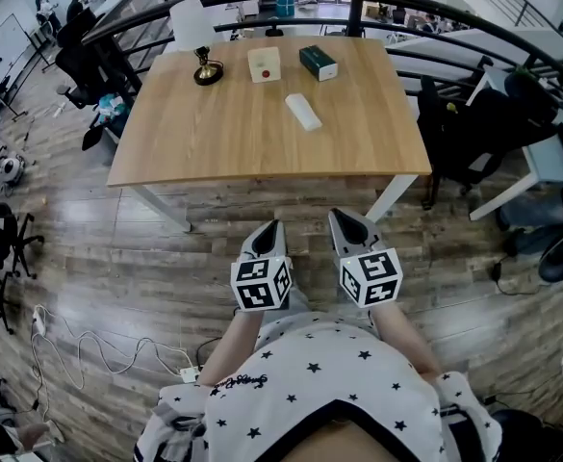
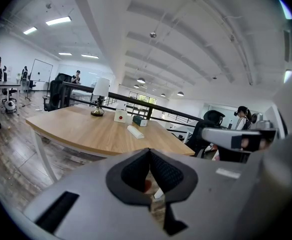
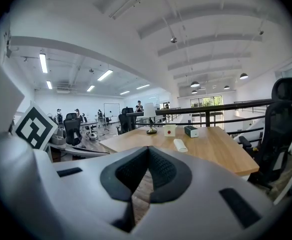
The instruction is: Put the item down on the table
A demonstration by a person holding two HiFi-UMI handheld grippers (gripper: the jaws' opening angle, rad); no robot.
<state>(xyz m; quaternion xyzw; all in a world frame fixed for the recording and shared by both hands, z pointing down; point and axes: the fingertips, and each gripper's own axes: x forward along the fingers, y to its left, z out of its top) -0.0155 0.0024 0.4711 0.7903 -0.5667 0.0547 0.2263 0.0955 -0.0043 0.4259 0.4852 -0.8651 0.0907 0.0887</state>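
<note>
A wooden counter [image 1: 214, 133] stands in front of the person. At its far edge on the left is a small lamp [image 1: 201, 41]. Next to it is a white box [image 1: 264, 64] with a red dot on it. Closer to the front, and a bit to the right, a white block [image 1: 303, 112] lies flat by itself. To the right at the back sits a green box [image 1: 319, 62]. None of these things touch each other.

The left hand-held gripper [image 1: 269, 227] is held low, close to the person's body and over the wooden floor [image 1: 166, 258]. It is well back from the counter. Its jaws are pressed together and there is nothing between them. The right hand-held gripper [image 1: 346, 219] is just beside it. Its jaws are pressed together too, and it carries nothing.

Both point at the counter, like hands at rest.

Since nothing is being carried, the item seems to be down on the counter already. It is most likely the white block, because it lies alone in the open middle. I cannot be sure which thing it is. The job looks done, or not begun.
</note>
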